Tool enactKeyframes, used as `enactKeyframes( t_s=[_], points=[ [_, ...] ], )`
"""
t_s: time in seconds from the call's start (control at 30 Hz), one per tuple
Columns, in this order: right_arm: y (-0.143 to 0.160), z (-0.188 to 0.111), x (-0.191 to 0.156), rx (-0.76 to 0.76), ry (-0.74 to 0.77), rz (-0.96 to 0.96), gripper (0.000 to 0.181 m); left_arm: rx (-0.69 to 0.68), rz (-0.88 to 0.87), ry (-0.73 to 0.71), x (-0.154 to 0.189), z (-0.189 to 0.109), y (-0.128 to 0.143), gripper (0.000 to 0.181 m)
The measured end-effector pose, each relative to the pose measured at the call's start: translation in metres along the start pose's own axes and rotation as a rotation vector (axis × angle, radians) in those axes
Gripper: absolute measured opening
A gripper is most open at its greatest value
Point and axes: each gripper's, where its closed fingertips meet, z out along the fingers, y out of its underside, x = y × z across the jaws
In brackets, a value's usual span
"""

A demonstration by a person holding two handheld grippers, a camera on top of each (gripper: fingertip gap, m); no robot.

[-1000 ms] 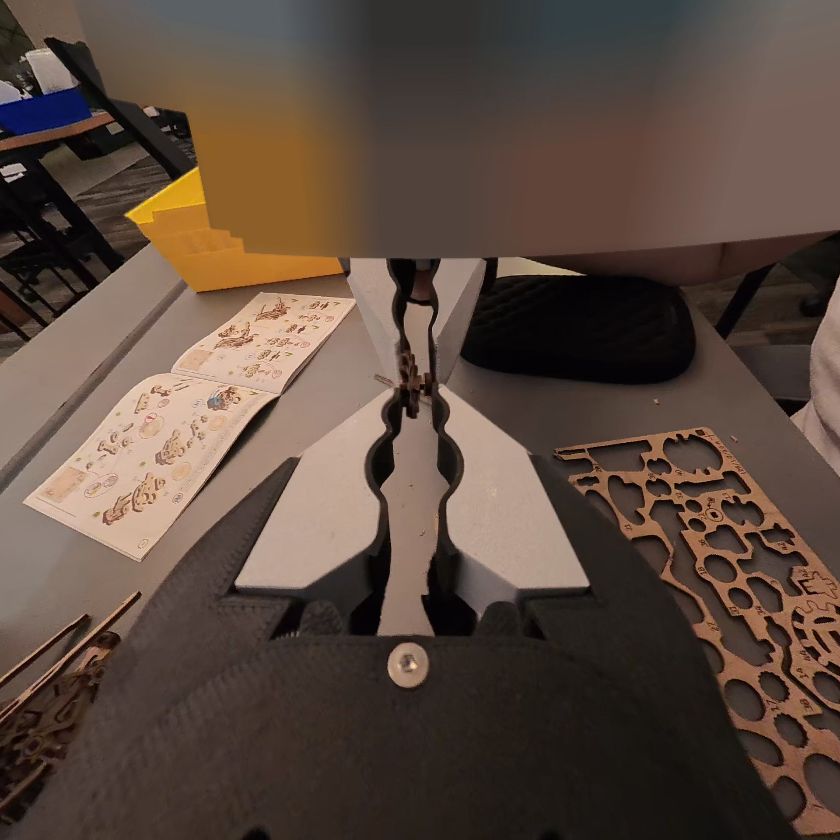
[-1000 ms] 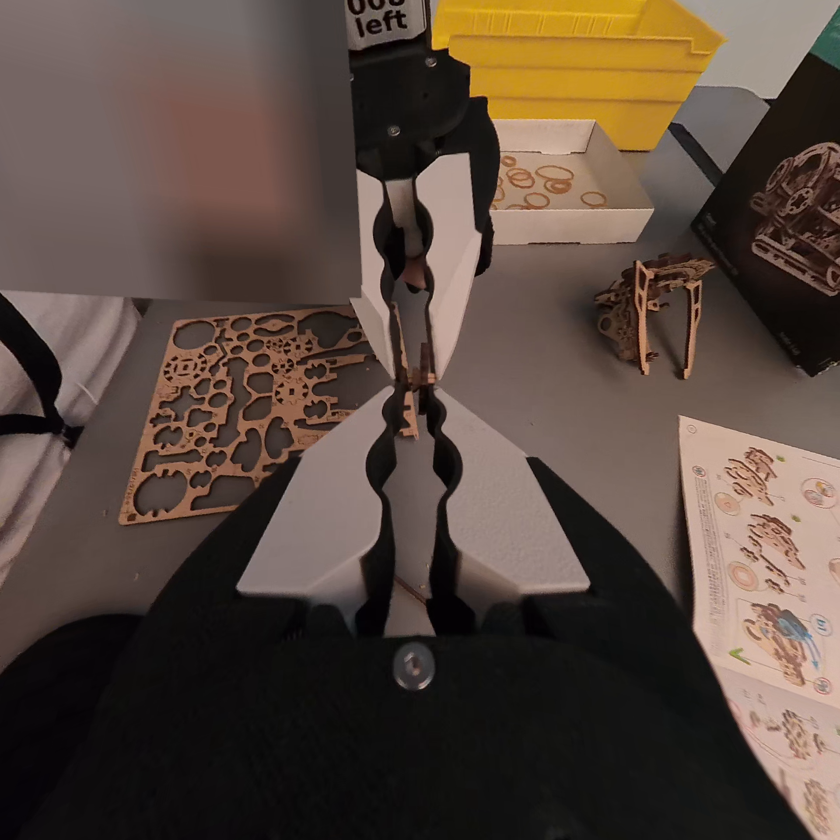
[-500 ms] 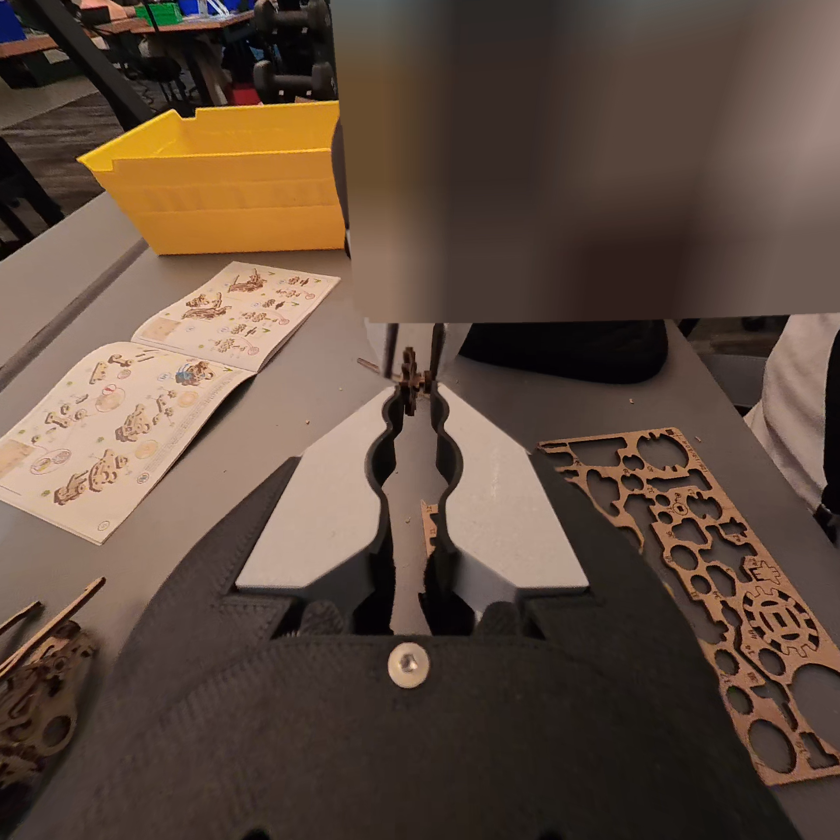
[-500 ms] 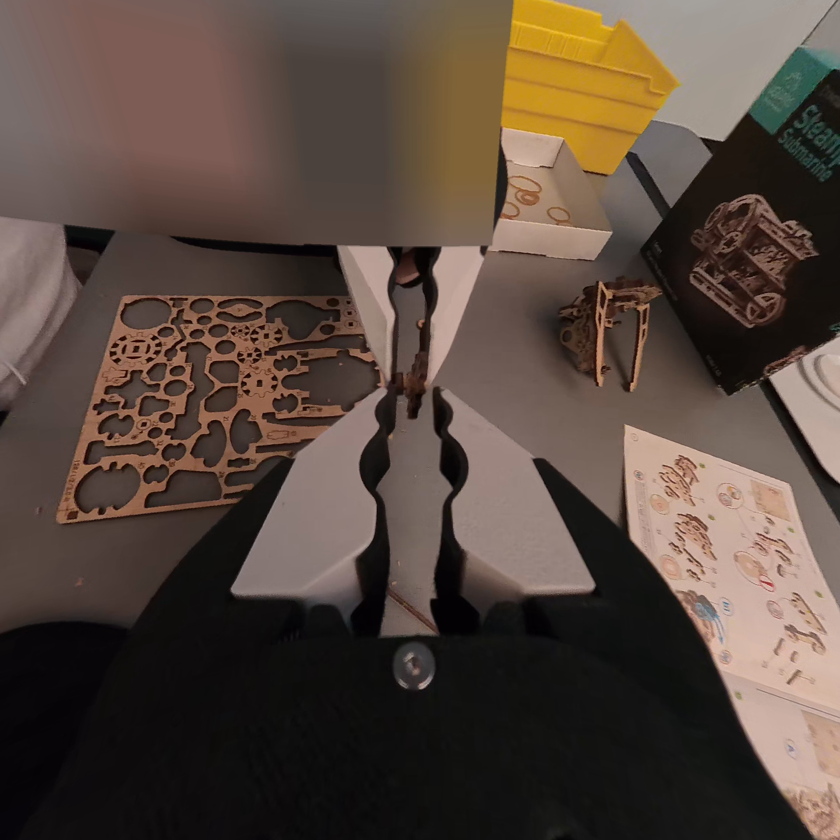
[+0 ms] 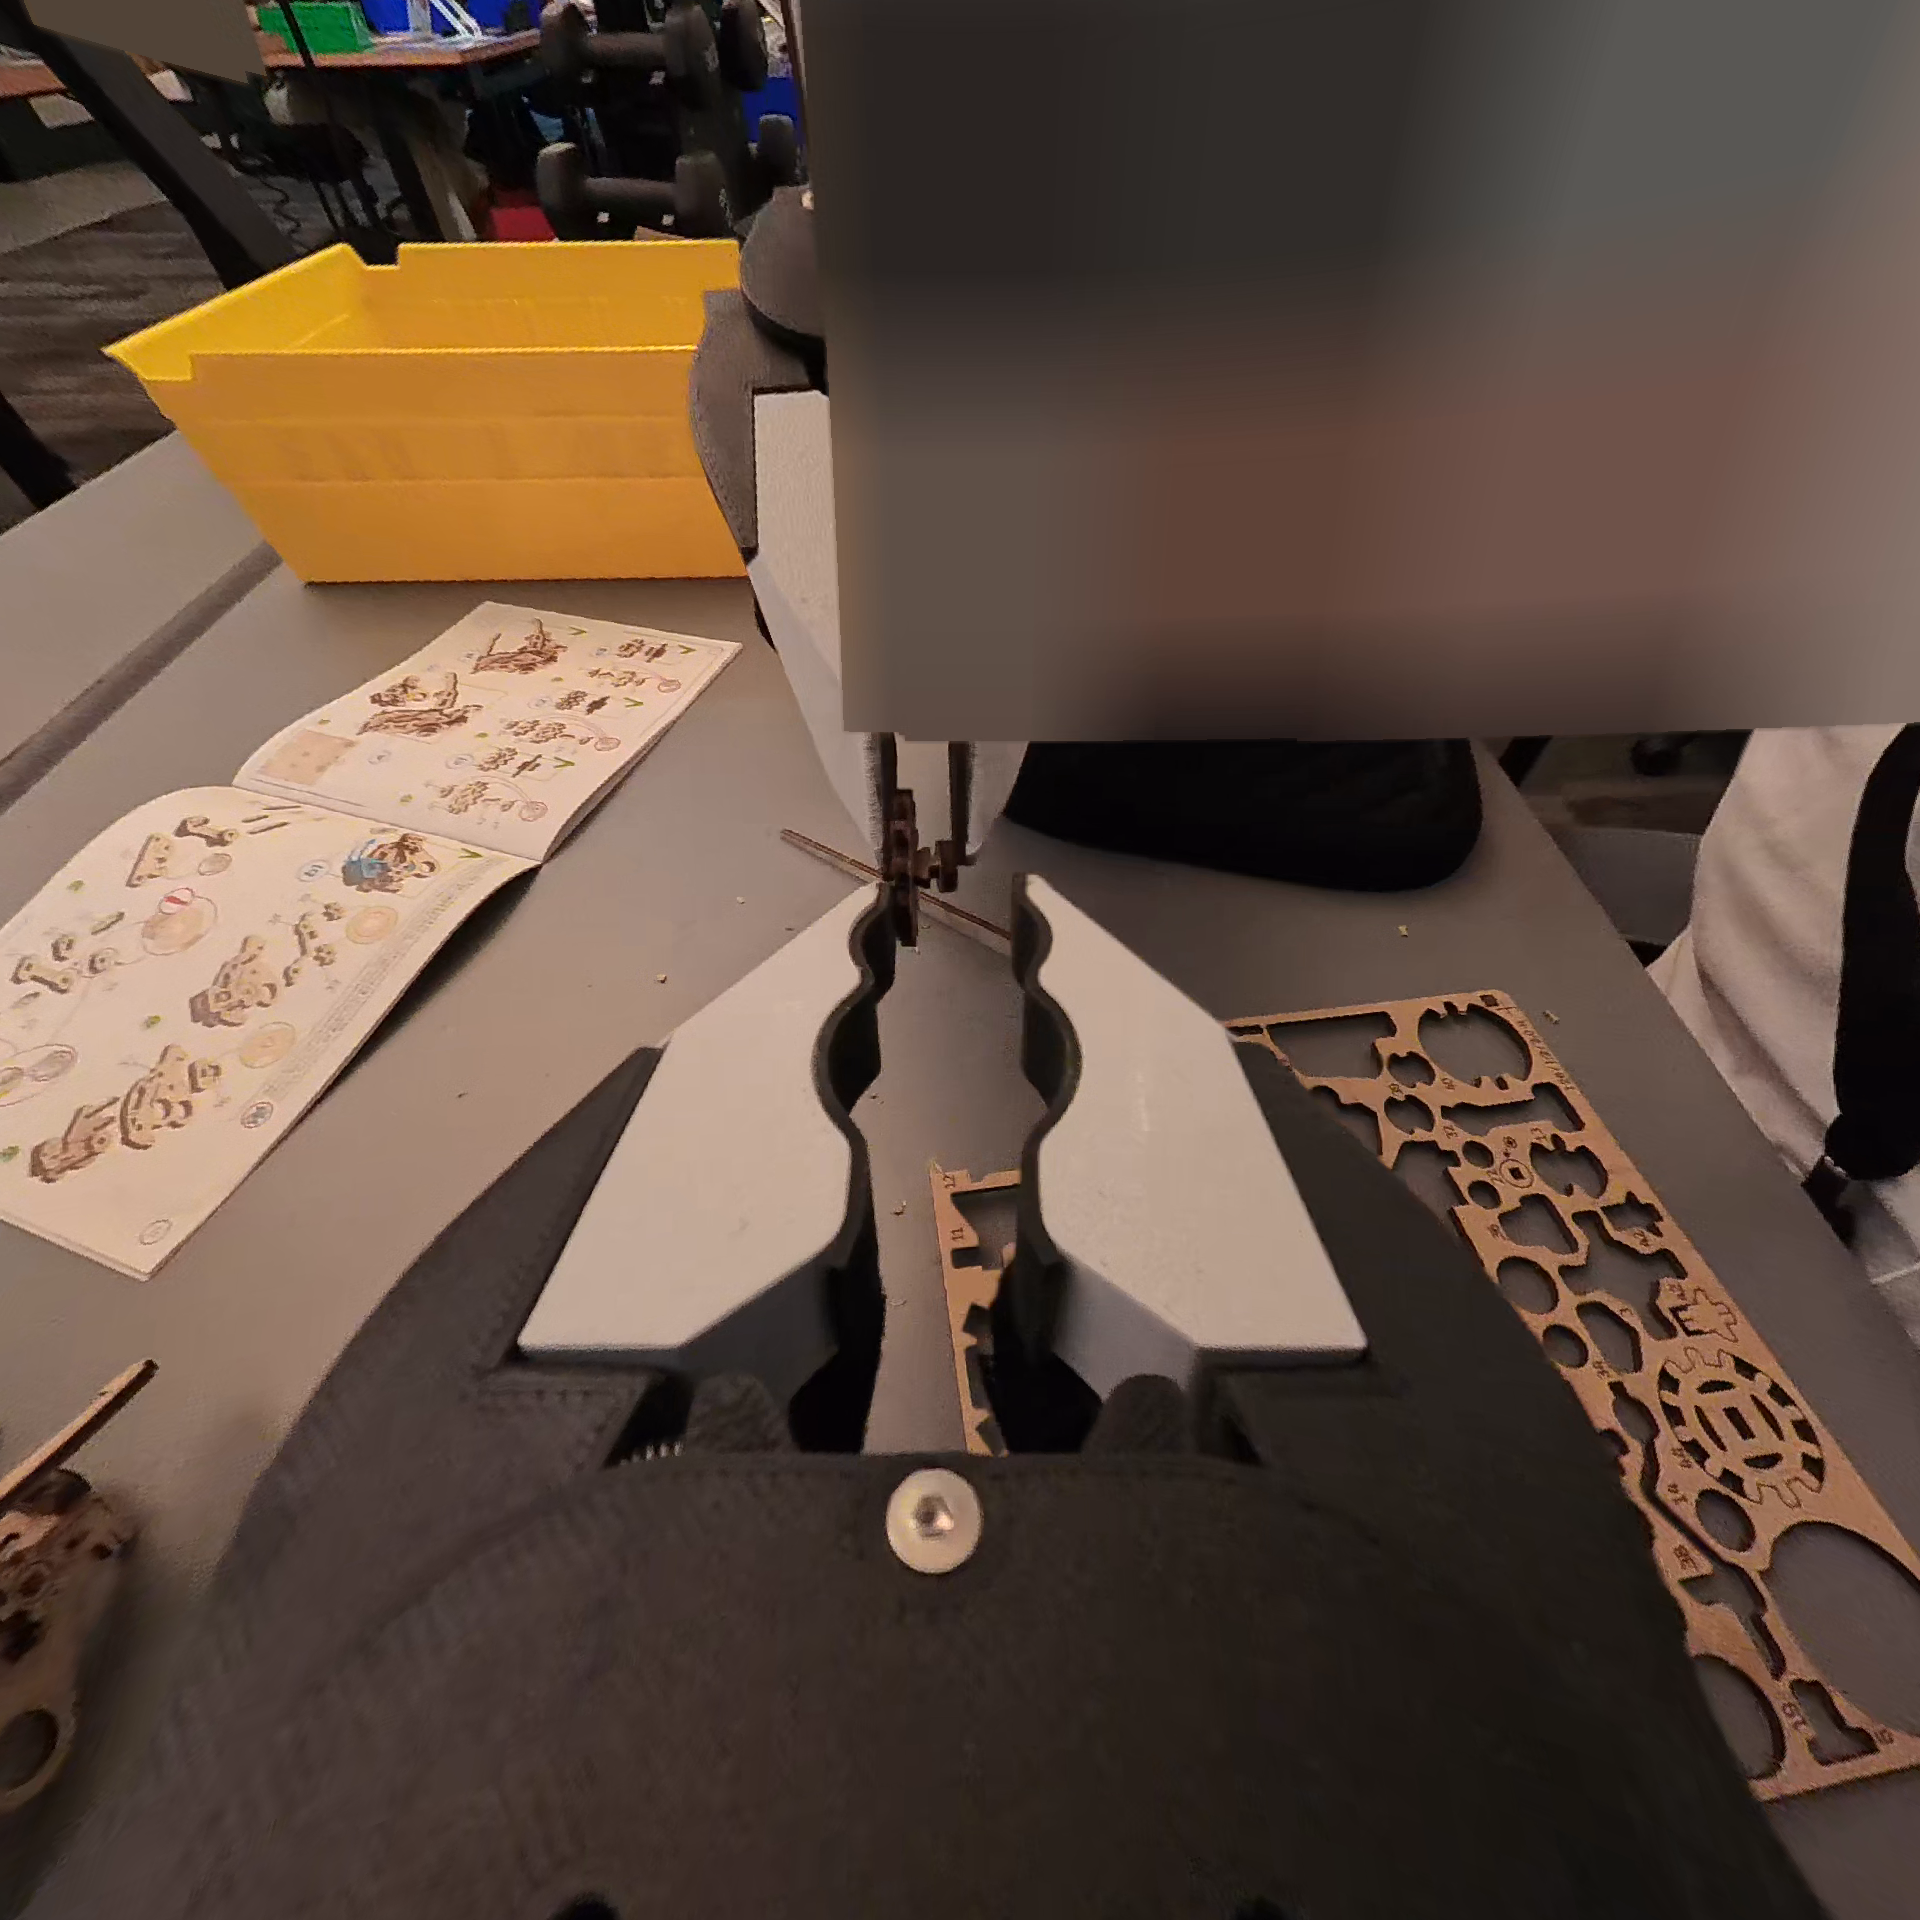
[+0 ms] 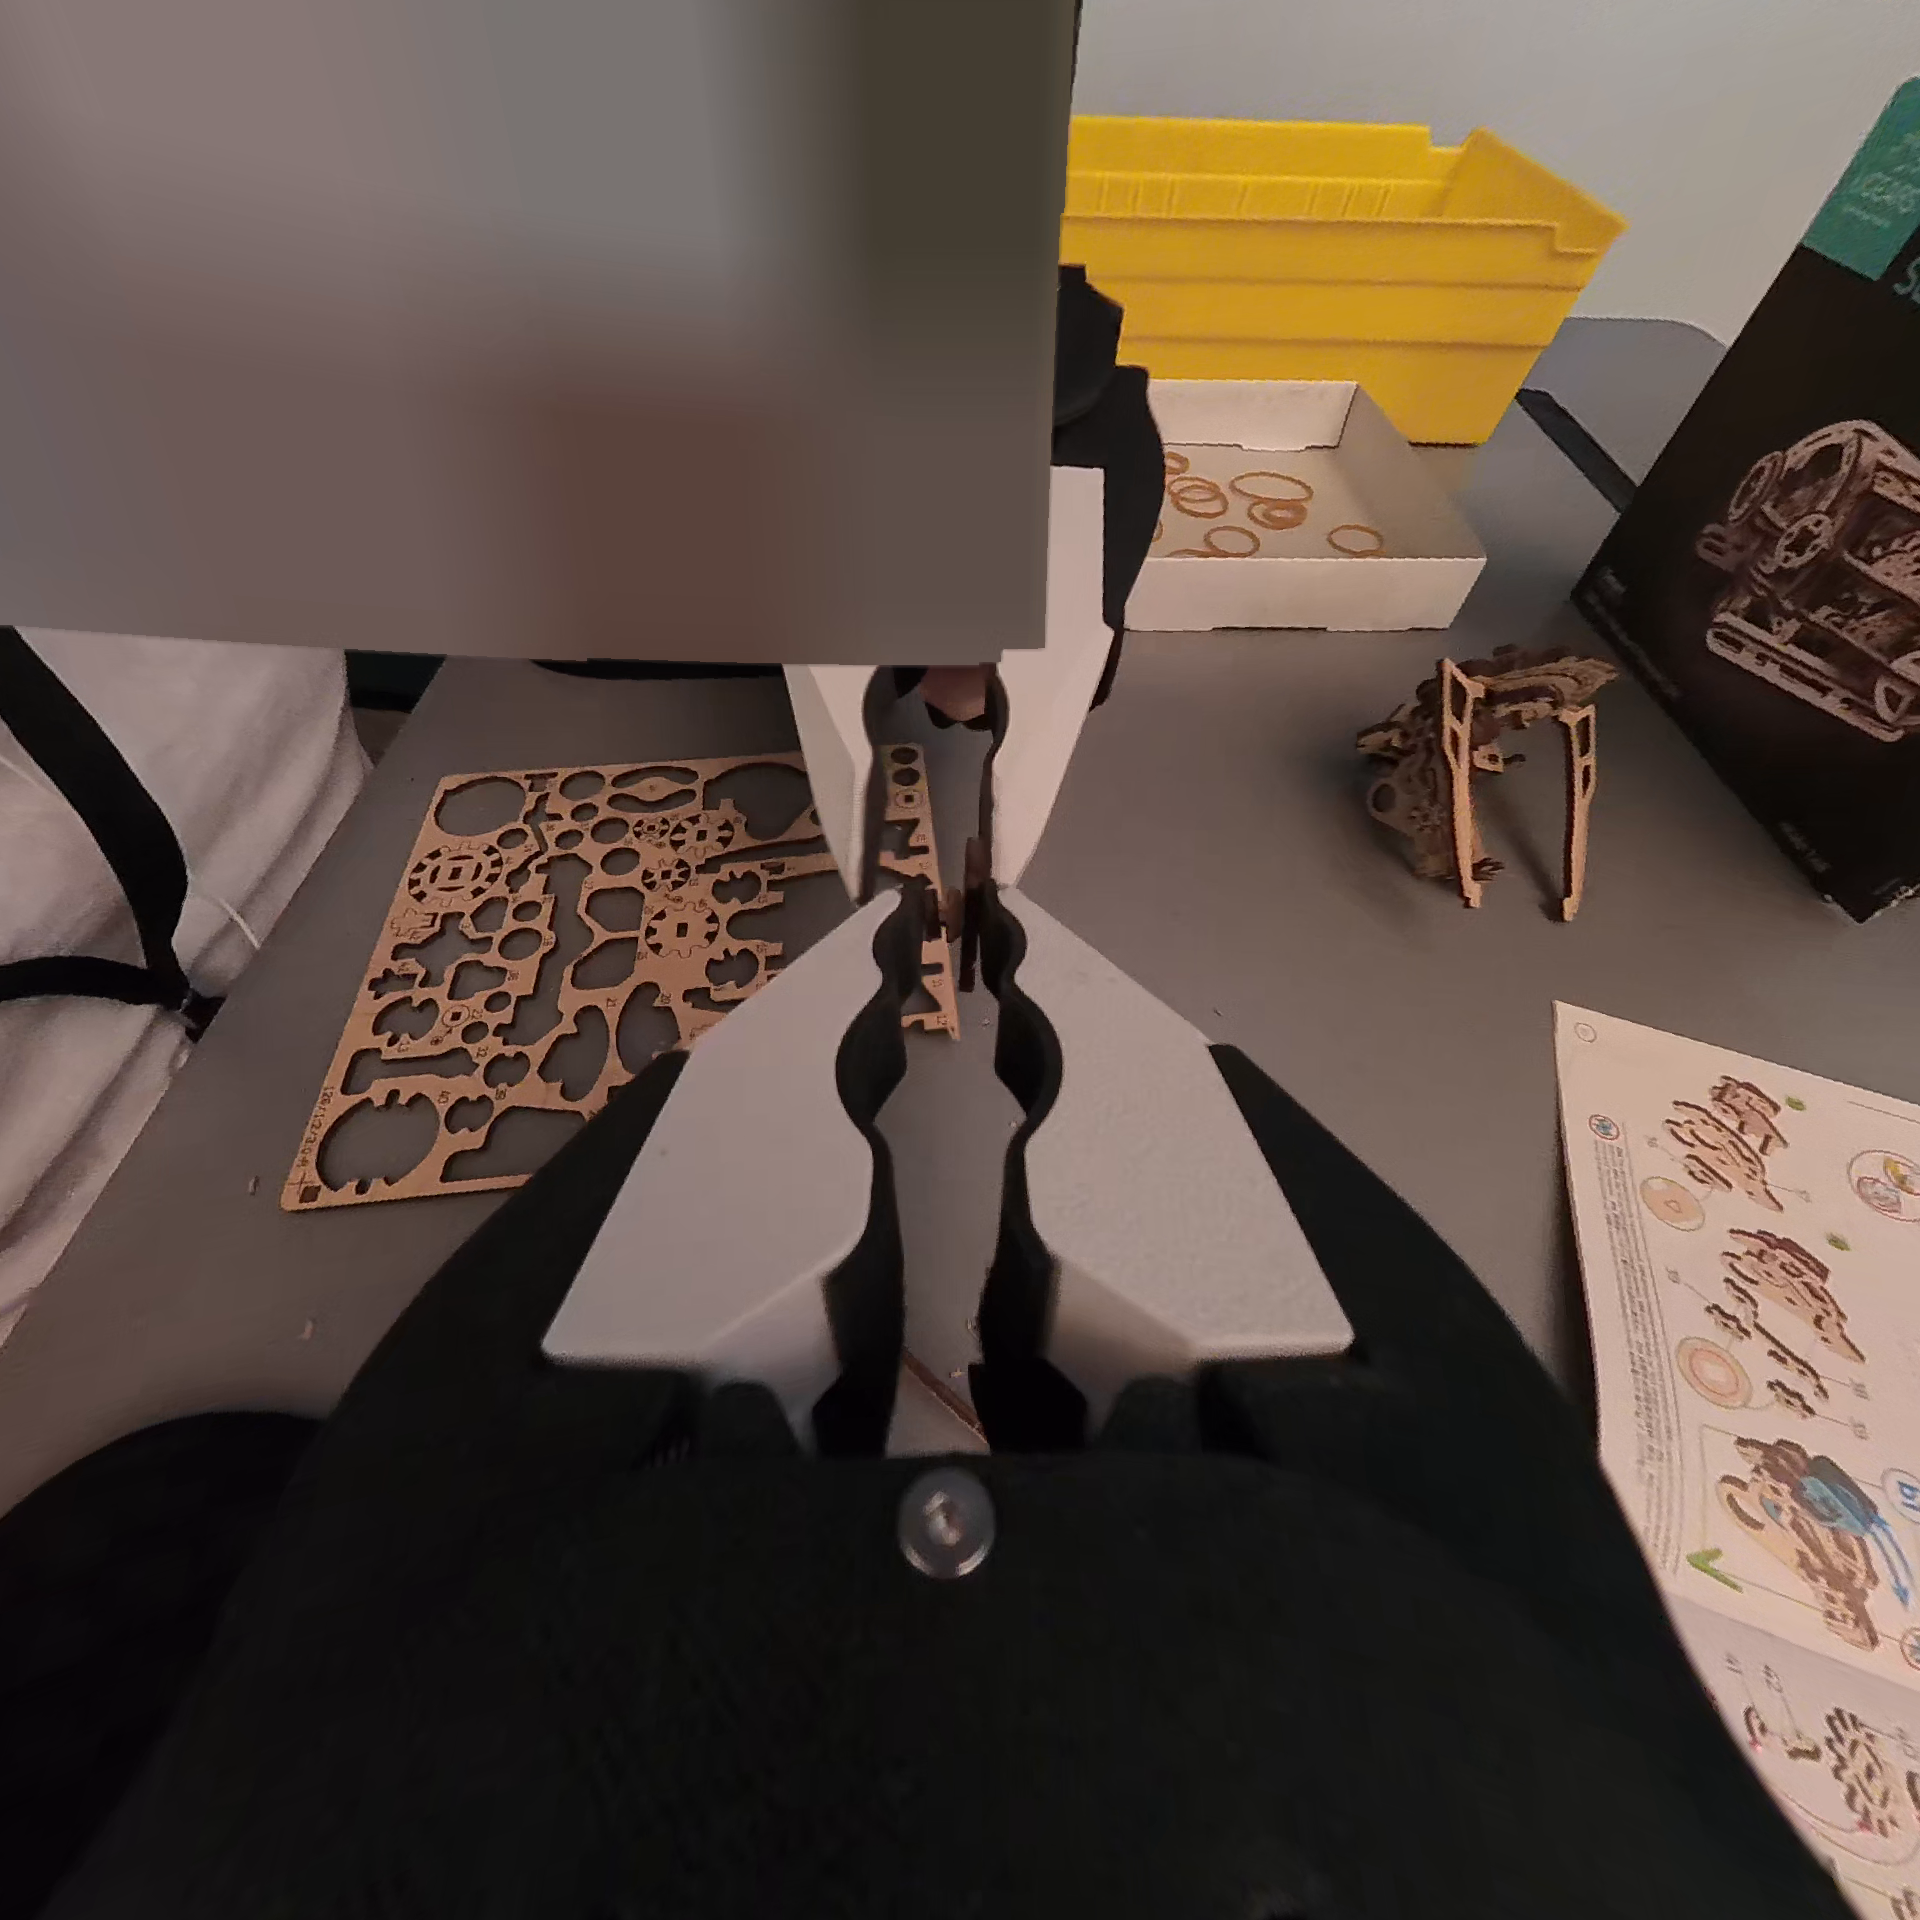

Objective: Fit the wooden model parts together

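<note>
A small wooden gear assembly (image 6: 968,896) with a thin axle (image 5: 831,847) is held in the air between the two grippers, which face each other tip to tip. My right gripper (image 6: 951,906) is shut on it. In the left wrist view the right gripper (image 5: 925,831) shows just ahead, its upper part hidden by a blur. My left gripper (image 5: 951,899) is open, and its left fingertip (image 5: 873,914) is next to the gear assembly (image 5: 909,873). The cut-out wooden sheet (image 6: 540,977) and a narrow wooden strip (image 5: 966,1278) lie on the table below.
A partly built wooden model (image 6: 1475,790) stands on the grey table. An open instruction booklet (image 5: 312,914), a yellow bin (image 5: 447,436), a white box of rubber bands (image 6: 1299,540), the dark kit box (image 6: 1787,582) and a black pad (image 5: 1247,810) surround the work area. My two grippers' fingertips are within a few centimetres of each other.
My left gripper's fingers have spread apart and let go of the gear assembly. The right gripper still holds it. Both grippers have tilted upward.
</note>
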Motion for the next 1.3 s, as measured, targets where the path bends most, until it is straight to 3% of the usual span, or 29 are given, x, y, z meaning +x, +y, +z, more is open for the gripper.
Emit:
enactKeyframes(
  t_s=[0.13, 0.87, 1.1, 1.3],
  points=[
    [-0.006, 0.0, 0.002, 0.049, 0.004, 0.024, 0.009, 0.013, -0.011, -0.045, -0.007, 0.0, -0.002, 0.009],
    [-0.006, 0.003, -0.005, 0.076, -0.029, -0.046, 0.008, -0.069, 0.138, -0.096, -0.002, -0.001, 0.001, 0.008],
    [-0.015, -0.003, -0.001, 0.143, -0.013, -0.047, 0.008, 0.053, 0.02, -0.065, -0.006, -0.003, -0.01, 0.01],
    [-0.018, -0.001, 0.002, 0.178, -0.014, -0.002, 0.008, 0.056, 0.029, -0.071, -0.008, -0.005, -0.011, 0.009]
  ],
)
